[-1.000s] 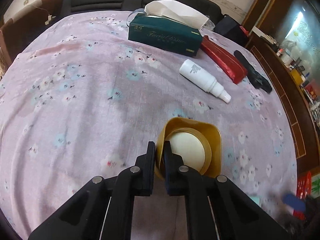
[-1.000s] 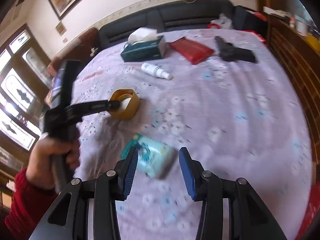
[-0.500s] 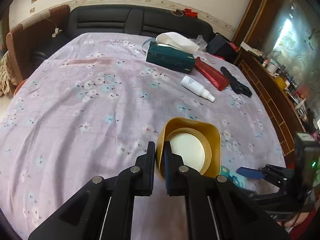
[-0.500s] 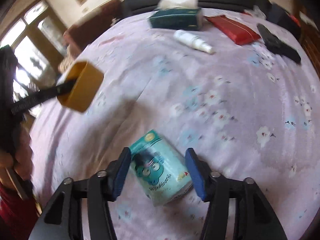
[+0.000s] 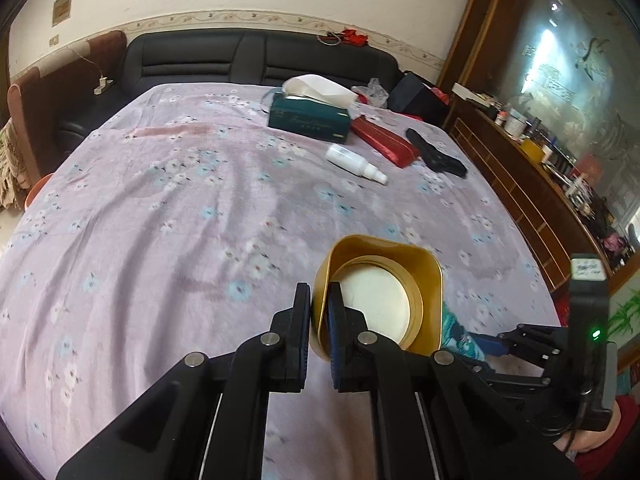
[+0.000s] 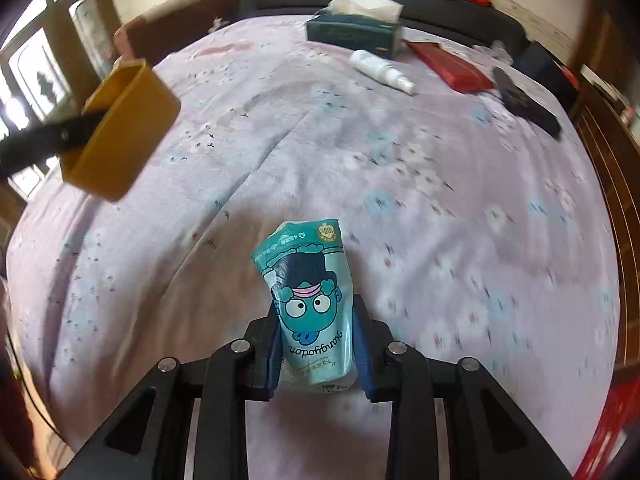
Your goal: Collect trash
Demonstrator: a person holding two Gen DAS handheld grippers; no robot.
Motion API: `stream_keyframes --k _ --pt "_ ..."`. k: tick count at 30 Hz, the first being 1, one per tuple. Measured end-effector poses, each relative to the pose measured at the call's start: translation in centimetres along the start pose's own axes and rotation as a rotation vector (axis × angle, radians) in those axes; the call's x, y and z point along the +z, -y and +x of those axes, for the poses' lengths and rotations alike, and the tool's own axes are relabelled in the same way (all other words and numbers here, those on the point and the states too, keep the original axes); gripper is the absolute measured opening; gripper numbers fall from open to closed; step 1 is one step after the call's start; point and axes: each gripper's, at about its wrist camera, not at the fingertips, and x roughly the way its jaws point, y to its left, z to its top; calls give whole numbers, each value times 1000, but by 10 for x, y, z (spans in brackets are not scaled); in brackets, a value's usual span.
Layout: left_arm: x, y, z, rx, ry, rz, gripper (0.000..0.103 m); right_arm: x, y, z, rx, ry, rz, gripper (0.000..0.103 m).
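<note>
Lilac cloth [image 5: 168, 216] printed with small pale flowers covers the whole surface, soft and creased, with a dark sofa [image 5: 248, 56] behind it. At the far end lie a green tissue box [image 5: 308, 118], a white spray bottle [image 5: 354, 163], a flat red case [image 5: 384, 142] and a black object [image 5: 436, 154] too small to name.

The left tool [image 5: 319, 316] is clenched on the near wall of a mustard-yellow bin [image 5: 424, 276], a smooth, rounded-square plastic tub with a pale round base, held up off the cloth. The right tool [image 6: 318, 344] grips the trash, a teal wrapper [image 6: 310, 292]: a thin, glossy, crinkled packet with a cartoon face, pinched at its lower half between blue pads [image 6: 362, 344], its top standing free. It sits low, at or just above the cloth, well apart from the bin, which hangs off to the left in the right wrist view.

The likely trouble is slippage: the slick film is limp, so it could slide out during the carry or buckle against the bin's rim instead of dropping in. The bin is gripped by one thin wall only, so a knock from the packet or the other tool could make it swing or tip. Dragging low could also snag the loose cloth.
</note>
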Motion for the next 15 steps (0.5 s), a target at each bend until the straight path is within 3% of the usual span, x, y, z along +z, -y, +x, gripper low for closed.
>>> stream_keyframes --k 4,9,15 --pt "-18 18 -12 -16 11 27 7 -24 6 -38 -26 65 87 32" --pt "-45 46 -25 -35 31 59 7 -61 10 -90 -102 214 171 32" --pt "-78 79 -30 -15 58 106 7 -101 26 -113 -113 290 264 32"
